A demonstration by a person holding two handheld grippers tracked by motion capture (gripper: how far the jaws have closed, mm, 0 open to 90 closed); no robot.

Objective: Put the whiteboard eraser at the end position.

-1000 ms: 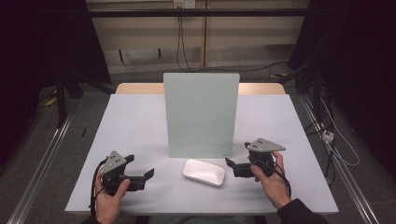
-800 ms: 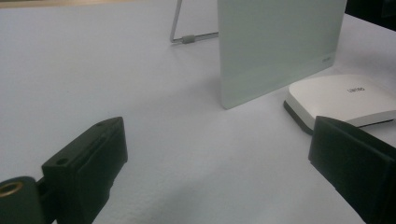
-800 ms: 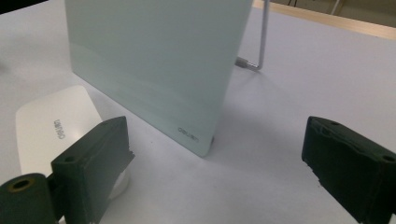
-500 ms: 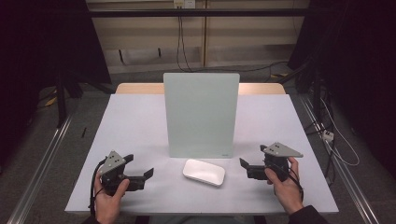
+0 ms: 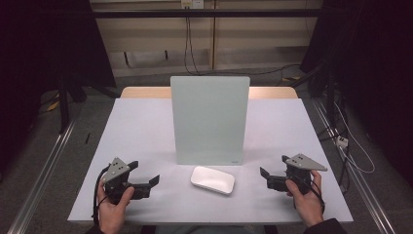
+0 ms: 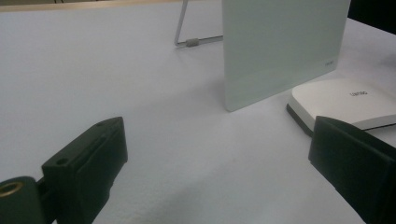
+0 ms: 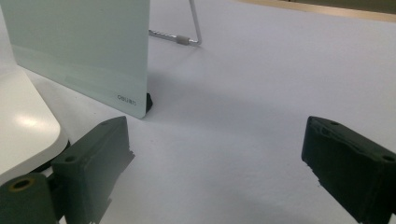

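Both claws, left gripper (image 5: 152, 181) and right gripper (image 5: 264, 173), gape empty beside the white eraser (image 5: 213, 179): probably light, rigid, smooth; best pinched across its long edges.

Upright board (image 5: 210, 119) blocks centre; flat white pad (image 5: 213, 179) before it; flanks open.

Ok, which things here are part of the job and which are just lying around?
In the job:
white eraser, lying flat between the grippers
pale glass board, upright on its wire stand
left gripper and right gripper, both open

Lying about:
cables on the floor
white plug beside the table
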